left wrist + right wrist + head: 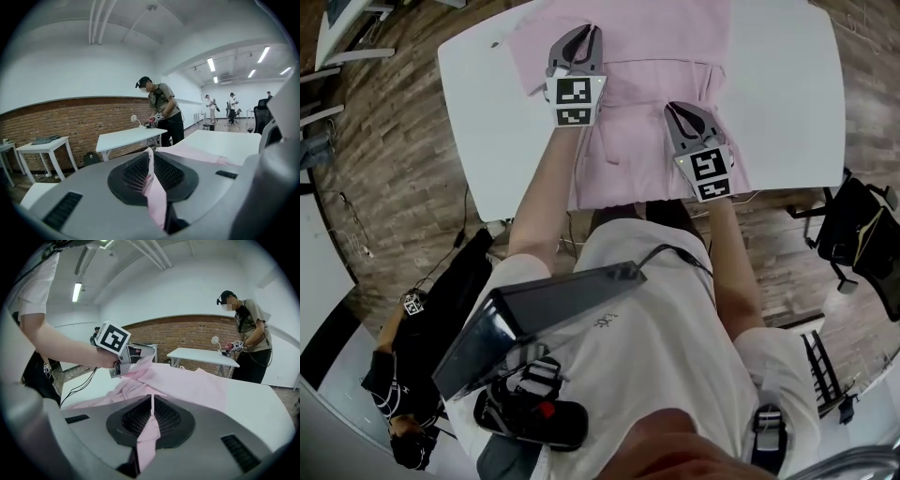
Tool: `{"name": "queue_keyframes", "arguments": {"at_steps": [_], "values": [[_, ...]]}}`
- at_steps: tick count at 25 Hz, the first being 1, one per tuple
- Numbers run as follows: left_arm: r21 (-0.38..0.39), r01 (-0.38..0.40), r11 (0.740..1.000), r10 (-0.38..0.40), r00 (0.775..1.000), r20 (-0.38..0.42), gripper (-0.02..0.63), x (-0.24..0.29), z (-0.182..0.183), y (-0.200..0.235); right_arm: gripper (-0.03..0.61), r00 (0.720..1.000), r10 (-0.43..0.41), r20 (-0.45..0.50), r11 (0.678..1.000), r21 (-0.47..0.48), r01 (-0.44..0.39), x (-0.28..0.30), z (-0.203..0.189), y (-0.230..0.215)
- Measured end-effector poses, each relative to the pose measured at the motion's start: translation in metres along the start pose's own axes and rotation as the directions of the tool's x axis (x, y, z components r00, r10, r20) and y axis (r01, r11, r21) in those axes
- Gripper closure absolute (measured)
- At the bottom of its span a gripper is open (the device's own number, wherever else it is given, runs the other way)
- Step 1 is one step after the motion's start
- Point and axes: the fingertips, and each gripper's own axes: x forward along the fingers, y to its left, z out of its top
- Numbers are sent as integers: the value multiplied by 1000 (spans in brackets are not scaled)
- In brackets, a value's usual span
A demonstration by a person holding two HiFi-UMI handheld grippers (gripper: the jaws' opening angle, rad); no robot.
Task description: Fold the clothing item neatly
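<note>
White desk [787,84] on a wood-plank floor fills the space just ahead of the person, seen from above. Nearest, the right gripper [677,112] has its fingers pressed together on a thin fold of the pink garment [642,141], on the garment's right side, not far from the desk's near edge. A little farther out and to the left, the left gripper [584,36] has its fingers clamped on another pinch of the same cloth, toward its left side. Both pinches look like lifting holds, probably so a flap can be raised and laid over as a fold. The garment lies mostly flat on the desk. Its long axis runs away from the person, with the near end reaching the desk's near edge and the far end passing out of view at the top. Far behind, another person [161,110] works at a second table [126,137] beside a brick wall [65,126].
</note>
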Motion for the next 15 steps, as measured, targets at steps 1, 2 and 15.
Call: {"name": "queue_keyframes", "arguments": {"at_steps": [1, 2, 15], "values": [[8, 11, 1000, -11, 1000, -3, 583, 6, 1, -7, 574, 1000, -6, -2, 1000, 5, 6, -2, -3, -5], [17, 23, 1000, -23, 1000, -5, 583, 12, 1, -15, 574, 1000, -12, -4, 1000, 10, 12, -5, -5, -10], [73, 172, 982, -170, 985, -41, 583, 63, -9, -104, 574, 998, -59, -34, 997, 51, 61, -20, -30, -55]]}}
